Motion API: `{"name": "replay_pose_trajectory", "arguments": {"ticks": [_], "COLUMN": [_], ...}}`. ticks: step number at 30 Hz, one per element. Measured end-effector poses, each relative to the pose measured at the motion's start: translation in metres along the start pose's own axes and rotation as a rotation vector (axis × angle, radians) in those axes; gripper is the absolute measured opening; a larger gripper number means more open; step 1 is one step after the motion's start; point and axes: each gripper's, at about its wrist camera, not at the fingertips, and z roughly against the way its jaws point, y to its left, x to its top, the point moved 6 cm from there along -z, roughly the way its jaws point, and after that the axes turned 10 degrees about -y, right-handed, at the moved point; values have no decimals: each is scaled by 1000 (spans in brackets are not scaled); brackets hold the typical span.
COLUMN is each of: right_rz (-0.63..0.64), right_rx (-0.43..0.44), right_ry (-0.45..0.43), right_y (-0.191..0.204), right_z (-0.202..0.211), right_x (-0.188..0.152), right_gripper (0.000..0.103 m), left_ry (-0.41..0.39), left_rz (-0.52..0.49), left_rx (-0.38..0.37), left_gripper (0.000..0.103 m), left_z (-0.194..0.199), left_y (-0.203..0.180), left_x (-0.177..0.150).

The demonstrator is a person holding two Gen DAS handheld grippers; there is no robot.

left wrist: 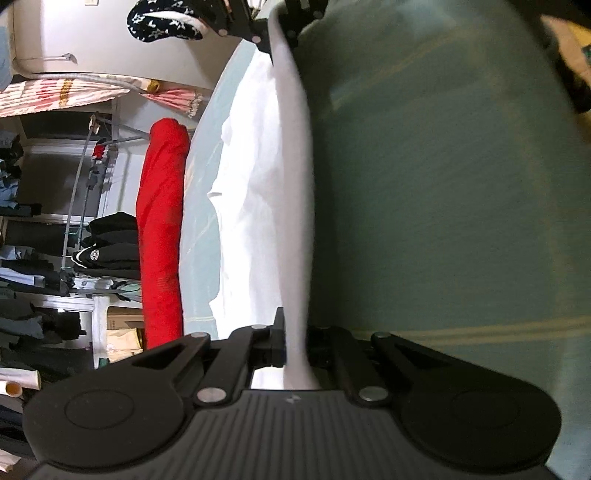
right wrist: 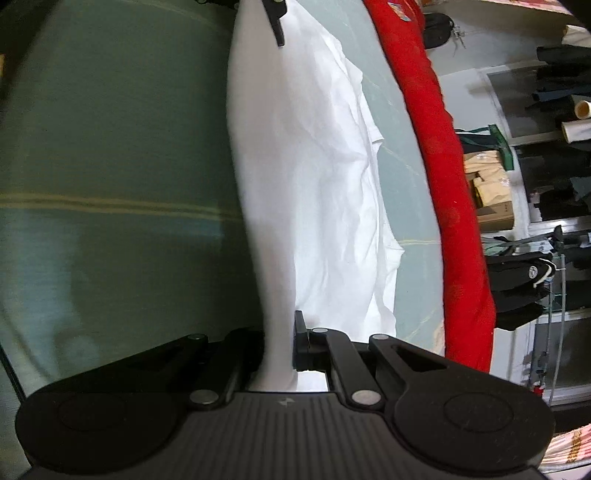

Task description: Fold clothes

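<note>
We grip the white garment (left wrist: 266, 206) with both left gripper (left wrist: 295, 347) and right gripper (right wrist: 280, 347), its edge stretched toward twelve o'clock over the green table (left wrist: 443, 221). Only the left view shows a patterned sleeve (left wrist: 162, 22); no readable writing.

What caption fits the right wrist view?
Right gripper shut on white garment over green table.

No readable text

A round badge (right wrist: 532, 272) is showing on dark folded clothing (right wrist: 517, 291), its lettering too small to read.
</note>
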Motion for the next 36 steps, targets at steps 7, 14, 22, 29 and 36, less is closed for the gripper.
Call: {"name": "replay_pose_trajectory", "arguments": {"ticks": [7,14,22,29,36], "right_rz": [-29,-75,-136,-380,-742], "right_rx": [34,46,98,184,107], "right_ry": [-2,5,31,-3,-194], "right_y": [17,34,40,6,-36], "right_z": [34,36,46,88,92], "right_x": [8,9,1,-16,-15], "right_gripper": [6,7,29,71,90], "left_ry": [-8,5,9,72,-10], "left_rz": [23,94,219,650,1009], "left_rx": [-19,-22,-96,-190,-101], "left_gripper": [0,0,11,12,33], "left_z": [37,43,62,92,60], "left_y": [-23,-35,-23,29,81], "left_x": [9,11,4,-48,-73]}}
